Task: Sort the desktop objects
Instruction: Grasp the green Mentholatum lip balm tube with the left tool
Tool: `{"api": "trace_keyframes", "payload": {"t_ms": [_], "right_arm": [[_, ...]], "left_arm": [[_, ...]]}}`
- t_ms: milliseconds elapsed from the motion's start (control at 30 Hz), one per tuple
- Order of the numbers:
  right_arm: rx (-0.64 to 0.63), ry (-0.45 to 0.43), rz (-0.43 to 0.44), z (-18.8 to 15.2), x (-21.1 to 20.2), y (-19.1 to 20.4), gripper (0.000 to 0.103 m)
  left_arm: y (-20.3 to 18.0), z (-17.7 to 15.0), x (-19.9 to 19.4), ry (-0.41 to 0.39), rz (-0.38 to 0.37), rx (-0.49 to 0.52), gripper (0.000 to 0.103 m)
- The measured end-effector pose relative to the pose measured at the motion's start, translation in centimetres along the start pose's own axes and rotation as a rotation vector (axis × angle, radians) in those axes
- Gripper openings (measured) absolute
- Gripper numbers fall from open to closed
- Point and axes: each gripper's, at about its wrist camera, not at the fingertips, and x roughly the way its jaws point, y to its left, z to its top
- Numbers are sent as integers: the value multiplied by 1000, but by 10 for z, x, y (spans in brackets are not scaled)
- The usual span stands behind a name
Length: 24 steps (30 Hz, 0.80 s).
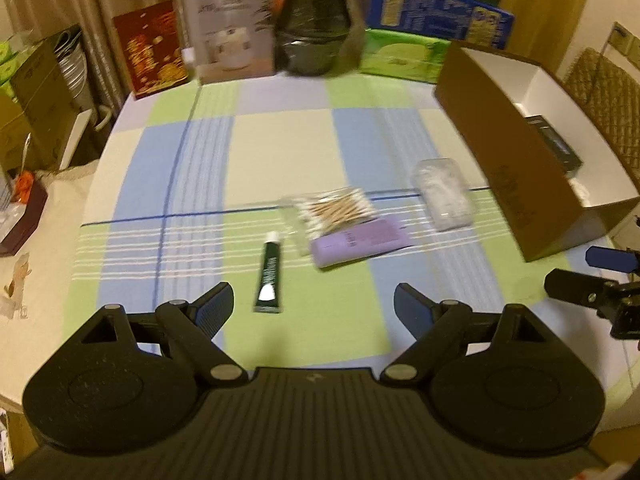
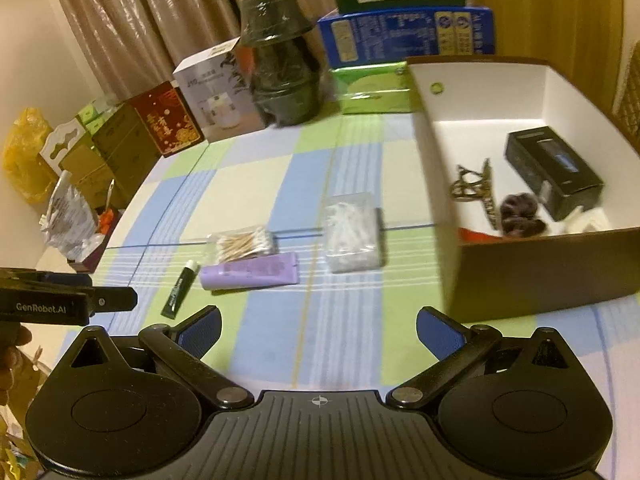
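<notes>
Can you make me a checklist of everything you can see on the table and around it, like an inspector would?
Surface: checked tablecloth in blue, green and cream.
Job's things: green tube, cotton swab bag, purple tube, clear pack of white pieces, all loose on the cloth. Brown box already holds a black carton, a hair clip and a dark scrunchie.
Clutter: boxes and a wrapped dark pot along the far edge.
Grippers: left gripper and right gripper both open, empty, above the cloth.
Cables: nothing seen.
Surroundings: curtains behind, piled cartons at the left.
</notes>
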Motion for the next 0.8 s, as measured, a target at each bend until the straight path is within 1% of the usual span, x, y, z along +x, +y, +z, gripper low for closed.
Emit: {"api": "trace_keyframes", "payload": {"t_ms": [67,200,233,300,433,600,733,800], "right_arm": [[-5,3,-1,1,9,5,101],[-6,3,-9,4,24,14,101],[-4,1,-11,4,27,15,101],[-2,-2,-17,7,34,16,101],[3,-3,-42,12,48,17,101],[15,-2,-68,18,60,13,101],[16,3,-86,22,67,11,101],[4,0,-92,24,71,12,99]], "left_arm": [[9,0,4,5,6,-9,83],[22,-1,15,12,14,-9,77],[24,-1,18,15,13,-7,74],[29,0,27,21,6,0,64],[34,4,48,38,-7,21,59],[36,11,76,66,-21,48,43],[37,14,96,93,-34,60,35],[37,15,104,105,-35,67,29]]}}
